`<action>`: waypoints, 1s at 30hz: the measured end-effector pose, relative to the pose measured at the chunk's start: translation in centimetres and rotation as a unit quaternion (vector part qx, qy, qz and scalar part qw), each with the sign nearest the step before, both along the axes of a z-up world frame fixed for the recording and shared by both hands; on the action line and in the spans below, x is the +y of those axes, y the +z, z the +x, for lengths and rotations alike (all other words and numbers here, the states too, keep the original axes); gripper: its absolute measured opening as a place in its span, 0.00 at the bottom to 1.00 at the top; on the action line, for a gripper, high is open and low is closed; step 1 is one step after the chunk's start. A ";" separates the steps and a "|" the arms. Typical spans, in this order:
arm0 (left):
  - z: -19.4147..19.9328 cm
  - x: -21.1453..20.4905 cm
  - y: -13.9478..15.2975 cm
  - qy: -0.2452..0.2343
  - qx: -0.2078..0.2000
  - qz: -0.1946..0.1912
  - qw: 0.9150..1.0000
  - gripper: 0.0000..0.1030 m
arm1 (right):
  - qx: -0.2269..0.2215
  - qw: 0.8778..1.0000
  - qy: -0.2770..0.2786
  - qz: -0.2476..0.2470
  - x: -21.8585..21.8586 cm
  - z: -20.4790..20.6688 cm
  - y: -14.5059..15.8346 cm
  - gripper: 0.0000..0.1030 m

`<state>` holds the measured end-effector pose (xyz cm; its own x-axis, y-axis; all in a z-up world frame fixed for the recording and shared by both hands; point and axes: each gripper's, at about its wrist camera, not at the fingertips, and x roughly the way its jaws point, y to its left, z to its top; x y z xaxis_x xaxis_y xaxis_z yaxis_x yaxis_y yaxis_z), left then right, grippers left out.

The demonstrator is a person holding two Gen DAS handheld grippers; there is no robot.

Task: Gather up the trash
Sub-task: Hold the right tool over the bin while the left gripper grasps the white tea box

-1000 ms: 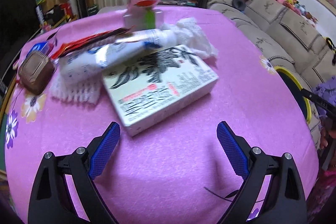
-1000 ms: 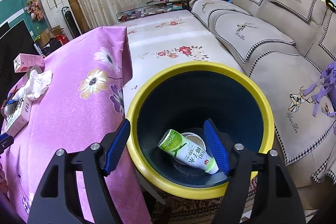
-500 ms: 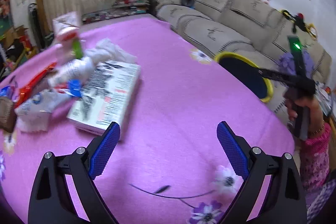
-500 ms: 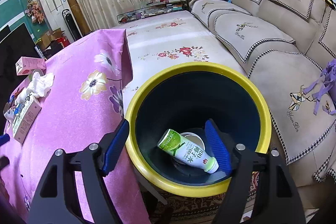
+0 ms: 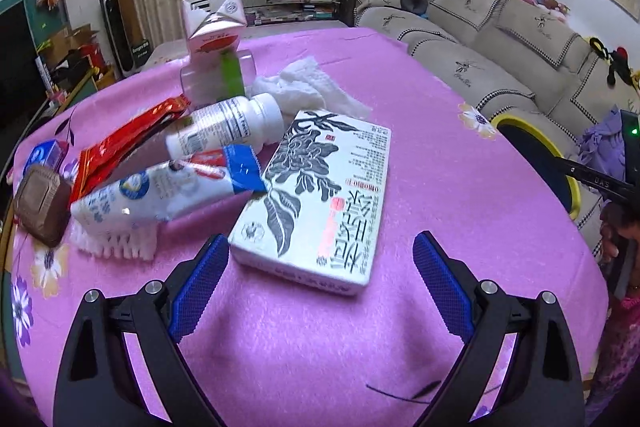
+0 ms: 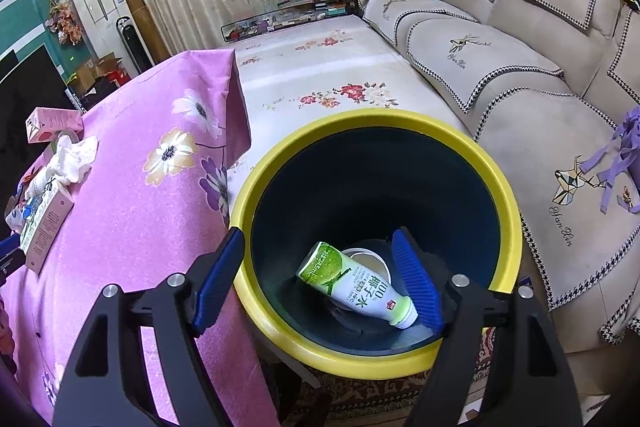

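In the left wrist view my left gripper (image 5: 320, 267) is open just above the pink tablecloth (image 5: 440, 167). The near end of a white box with black leaf print (image 5: 320, 195) lies between its fingers, untouched. Behind the box lie a white pill bottle (image 5: 228, 127), a blue-and-white pouch (image 5: 160, 187), a red wrapper (image 5: 124, 143), a crumpled tissue (image 5: 308, 91) and a pink carton (image 5: 212, 23). My right gripper (image 6: 320, 251) hangs open and empty over the yellow-rimmed bin (image 6: 360, 119). A green-and-white bottle (image 6: 356, 283) lies at the bin's bottom.
A brown cup (image 5: 40, 207) and a white brush (image 5: 116, 243) sit at the table's left edge. The bin's rim (image 5: 532, 135) shows beyond the table's right edge, beside a beige sofa (image 6: 500, 75). A flowered mat (image 6: 320, 75) lies beyond the bin.
The left wrist view swung right toward the bin, then back to the pile. The box now lies closer, its near end between the left fingers. The right gripper has stayed over the bin.
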<state>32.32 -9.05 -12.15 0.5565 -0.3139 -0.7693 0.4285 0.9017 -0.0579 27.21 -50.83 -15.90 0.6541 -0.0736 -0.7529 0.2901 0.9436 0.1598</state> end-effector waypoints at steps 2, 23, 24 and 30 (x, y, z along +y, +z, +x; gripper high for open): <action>0.6 -0.4 -0.2 -0.002 -0.008 0.012 1.000 0.91 | 0.001 1.000 0.000 0.000 0.0 0.1 -0.1 0.70; 0.7 -1.3 -0.4 -0.093 -0.023 0.007 0.995 0.84 | 0.007 1.000 -0.001 0.006 -0.6 0.1 -0.7 0.70; 0.2 -1.5 -0.4 -0.103 -0.020 0.004 0.995 0.83 | 0.007 1.000 -0.001 0.006 -0.6 0.1 -0.8 0.70; -0.3 -1.3 0.3 -0.076 -0.019 0.020 0.997 0.91 | 0.010 1.000 0.005 0.007 -0.3 0.5 -1.0 0.70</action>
<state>32.05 -10.39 -11.82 0.5343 -0.3670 -0.7615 0.5620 0.8271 -0.0043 27.67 -51.14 -16.92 0.6393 -0.0575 -0.7668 0.2843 0.9442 0.1663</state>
